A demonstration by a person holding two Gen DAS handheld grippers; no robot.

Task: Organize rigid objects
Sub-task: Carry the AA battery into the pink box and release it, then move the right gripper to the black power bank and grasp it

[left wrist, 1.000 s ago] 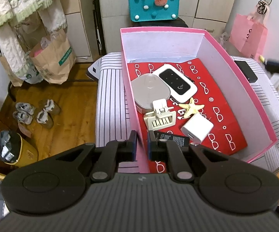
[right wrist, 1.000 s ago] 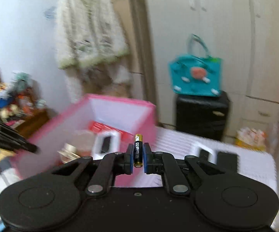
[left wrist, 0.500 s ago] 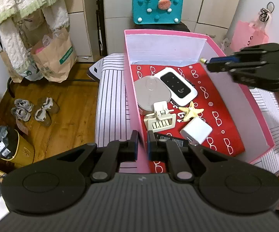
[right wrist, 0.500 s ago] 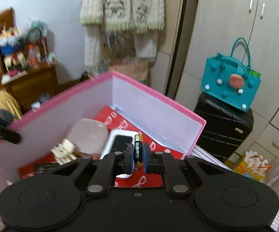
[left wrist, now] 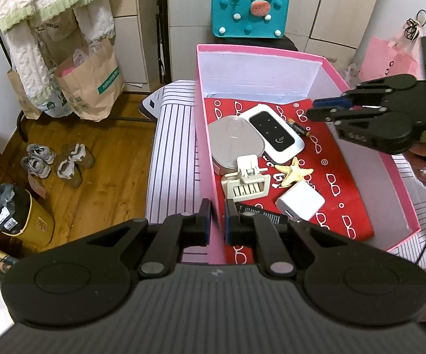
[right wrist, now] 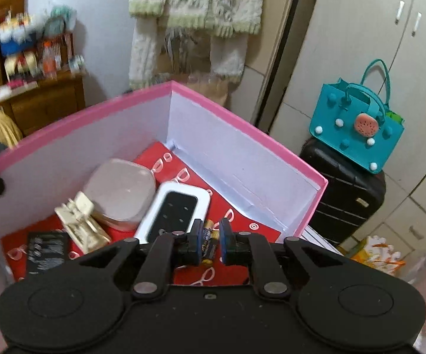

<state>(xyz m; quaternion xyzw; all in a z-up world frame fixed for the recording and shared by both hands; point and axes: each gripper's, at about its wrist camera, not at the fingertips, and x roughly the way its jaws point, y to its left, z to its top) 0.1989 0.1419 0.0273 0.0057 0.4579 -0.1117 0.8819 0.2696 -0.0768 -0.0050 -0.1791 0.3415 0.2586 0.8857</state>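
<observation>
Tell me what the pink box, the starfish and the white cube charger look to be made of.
Pink box: likely cardboard, matte; thin flat walls, white inside, folded flap seams.
Starfish: tan, rough, matte surface; dried real one or resin, cannot tell.
White cube charger: seemingly hard plastic, smooth, faint sheen, rounded edges.

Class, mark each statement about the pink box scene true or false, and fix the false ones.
1. The battery lies on the red liner beside the white router. True.
2. The right gripper is clamped on the battery. False: its jaws stand apart, with the battery loose below them.
3. The starfish lies outside the pink box. False: it is inside, near the white charger.
4. The left gripper straddles the box's left wall. True.
</observation>
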